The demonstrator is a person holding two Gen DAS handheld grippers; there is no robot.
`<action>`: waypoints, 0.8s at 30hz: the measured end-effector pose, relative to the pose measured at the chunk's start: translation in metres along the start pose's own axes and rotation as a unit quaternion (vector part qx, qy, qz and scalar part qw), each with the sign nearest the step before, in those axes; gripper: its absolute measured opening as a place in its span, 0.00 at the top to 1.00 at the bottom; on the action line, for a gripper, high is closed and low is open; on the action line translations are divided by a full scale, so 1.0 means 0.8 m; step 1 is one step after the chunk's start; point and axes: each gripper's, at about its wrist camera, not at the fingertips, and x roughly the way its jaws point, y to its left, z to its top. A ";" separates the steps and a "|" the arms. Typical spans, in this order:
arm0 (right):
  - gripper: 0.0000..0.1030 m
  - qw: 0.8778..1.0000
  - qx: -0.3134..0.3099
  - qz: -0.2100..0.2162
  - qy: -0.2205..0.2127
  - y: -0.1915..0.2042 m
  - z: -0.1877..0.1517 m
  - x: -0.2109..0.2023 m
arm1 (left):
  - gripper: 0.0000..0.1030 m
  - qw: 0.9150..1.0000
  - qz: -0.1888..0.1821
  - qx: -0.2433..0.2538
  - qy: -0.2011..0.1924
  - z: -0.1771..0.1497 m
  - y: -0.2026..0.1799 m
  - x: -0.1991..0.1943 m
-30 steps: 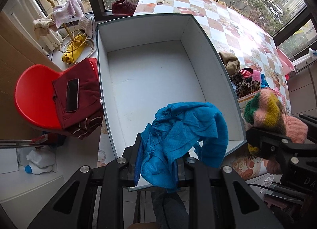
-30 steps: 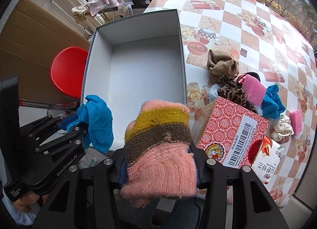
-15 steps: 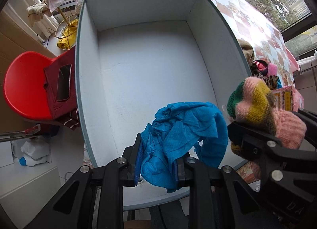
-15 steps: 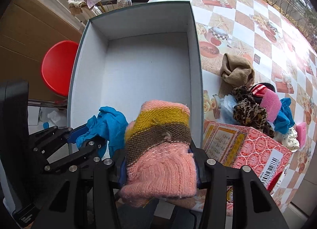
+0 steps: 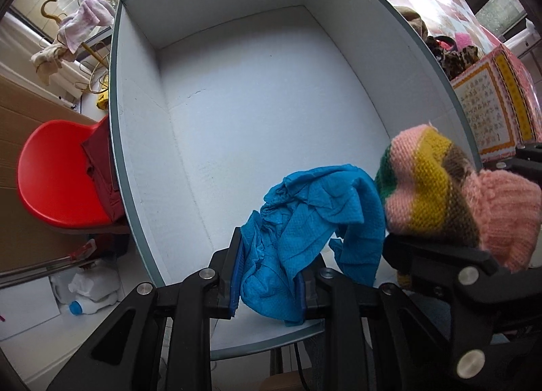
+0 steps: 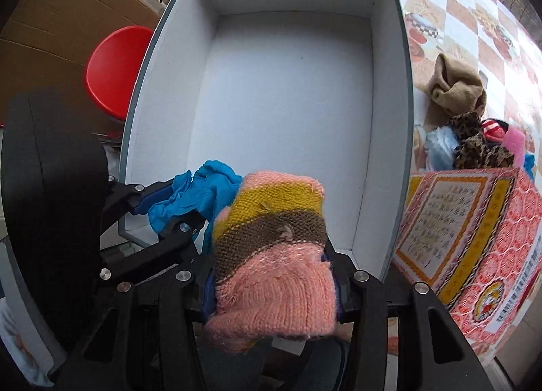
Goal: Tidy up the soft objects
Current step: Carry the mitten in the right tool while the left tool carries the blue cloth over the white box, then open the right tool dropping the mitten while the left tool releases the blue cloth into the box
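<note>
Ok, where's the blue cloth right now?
The blue cloth is clamped in the left tool, over the near end of the white box, just left of the knit hat.

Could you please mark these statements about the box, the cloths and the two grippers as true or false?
1. The left gripper is shut on a blue cloth. True.
2. The right gripper is open and holds nothing. False: it is shut on a striped knitted hat.
3. The white box already has several cloths lying on its floor. False: its floor is bare; both items are still held over its near end.
4. A red chair stands beside the box. True.
5. A patterned pink carton sits next to the box, with more soft things behind it. True.
</note>
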 end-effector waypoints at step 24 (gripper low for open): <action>0.42 0.998 0.000 -0.010 -0.064 -0.010 0.025 -0.056 | 0.20 0.996 -0.032 -0.067 -0.058 0.003 0.014 -0.052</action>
